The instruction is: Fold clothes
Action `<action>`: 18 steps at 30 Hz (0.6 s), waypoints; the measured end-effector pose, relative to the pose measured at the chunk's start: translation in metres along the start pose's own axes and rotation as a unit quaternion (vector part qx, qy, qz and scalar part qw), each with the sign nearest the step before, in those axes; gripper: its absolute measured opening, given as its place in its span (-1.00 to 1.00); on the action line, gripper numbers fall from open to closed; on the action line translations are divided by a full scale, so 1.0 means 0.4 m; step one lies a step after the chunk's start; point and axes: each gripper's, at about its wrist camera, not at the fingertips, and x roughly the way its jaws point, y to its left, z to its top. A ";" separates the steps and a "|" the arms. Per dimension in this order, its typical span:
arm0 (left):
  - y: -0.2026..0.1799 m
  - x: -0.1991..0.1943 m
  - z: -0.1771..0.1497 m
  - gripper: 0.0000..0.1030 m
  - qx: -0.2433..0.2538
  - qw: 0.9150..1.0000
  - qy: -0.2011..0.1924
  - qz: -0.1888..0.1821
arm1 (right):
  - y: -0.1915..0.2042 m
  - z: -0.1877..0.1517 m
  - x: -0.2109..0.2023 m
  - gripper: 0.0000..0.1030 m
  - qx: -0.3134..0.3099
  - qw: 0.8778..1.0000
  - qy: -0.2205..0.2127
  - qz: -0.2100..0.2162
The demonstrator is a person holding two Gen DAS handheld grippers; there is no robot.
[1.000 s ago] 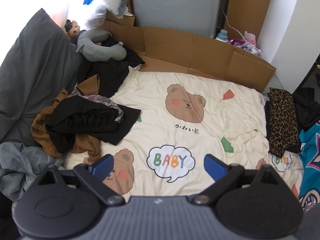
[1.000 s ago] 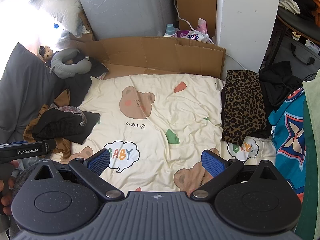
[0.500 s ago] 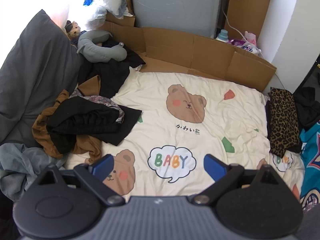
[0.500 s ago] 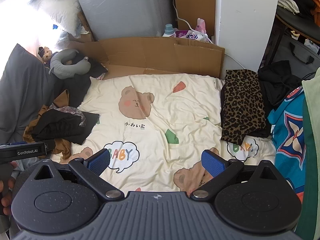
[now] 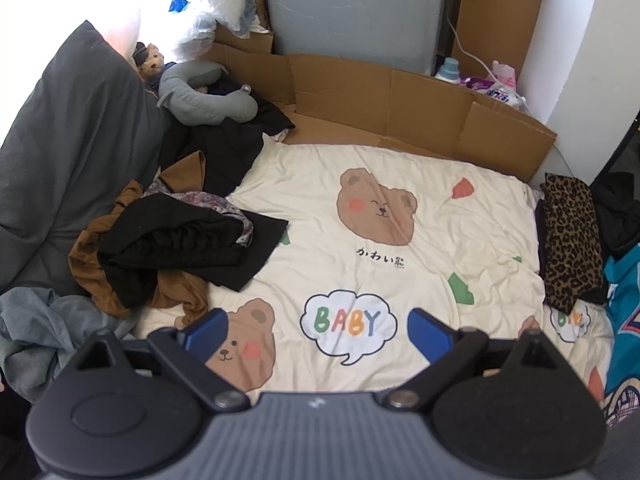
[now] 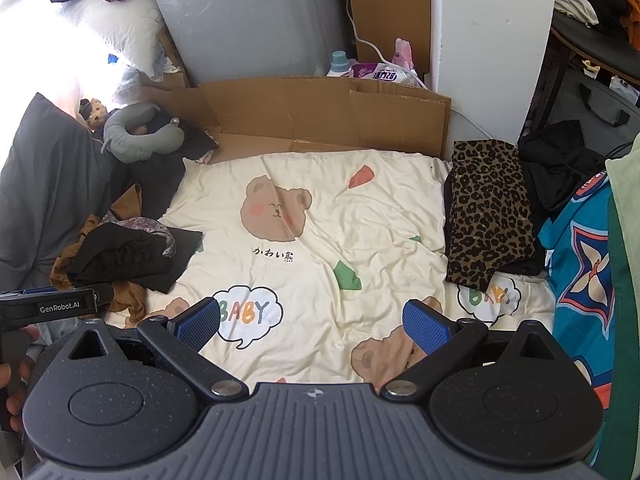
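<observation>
Left wrist view: the left hand-held gripper [image 5: 318, 326] is being held wide apart, empty, above the bear-print sheet [image 5: 400, 264]; the pile of dark clothes [image 5: 172, 244] is lying at the bed's left edge.

Right wrist view: the right hand-held gripper [image 6: 312, 322] is likewise being held agape, empty; the leopard-print garment [image 6: 486, 212] is lying folded on the sheet's right.

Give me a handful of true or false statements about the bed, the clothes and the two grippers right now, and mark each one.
1. Both the left gripper and the right gripper are open and hold nothing. True.
2. The leopard-print garment lies folded on the right side of the bed. True.
3. The unfolded clothes pile sits on the bear-print sheet's right side. False: it is on the left.
4. The grey neck pillow rests on the leopard-print garment. False: it lies at the far left corner.
</observation>
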 end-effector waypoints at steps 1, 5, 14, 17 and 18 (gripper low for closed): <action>0.003 0.000 -0.001 0.90 0.000 1.000 0.000 -0.001 | 0.000 0.001 0.000 0.95 0.001 1.000 0.000 0.000; -0.001 0.000 -0.001 0.90 -0.001 1.000 -0.001 0.000 | -0.004 0.002 0.000 0.95 0.004 1.000 -0.001 0.001; 0.010 0.006 0.002 0.90 -0.005 1.000 0.011 -0.020 | 0.002 -0.004 -0.007 0.95 -0.003 1.000 -0.010 -0.001; 0.022 0.011 0.005 0.88 -0.016 0.999 0.017 -0.031 | 0.002 -0.004 -0.013 0.95 0.000 1.000 -0.015 -0.005; 0.025 0.011 0.006 0.88 -0.019 0.999 0.018 -0.033 | -0.001 -0.002 -0.014 0.95 0.004 1.000 -0.016 -0.003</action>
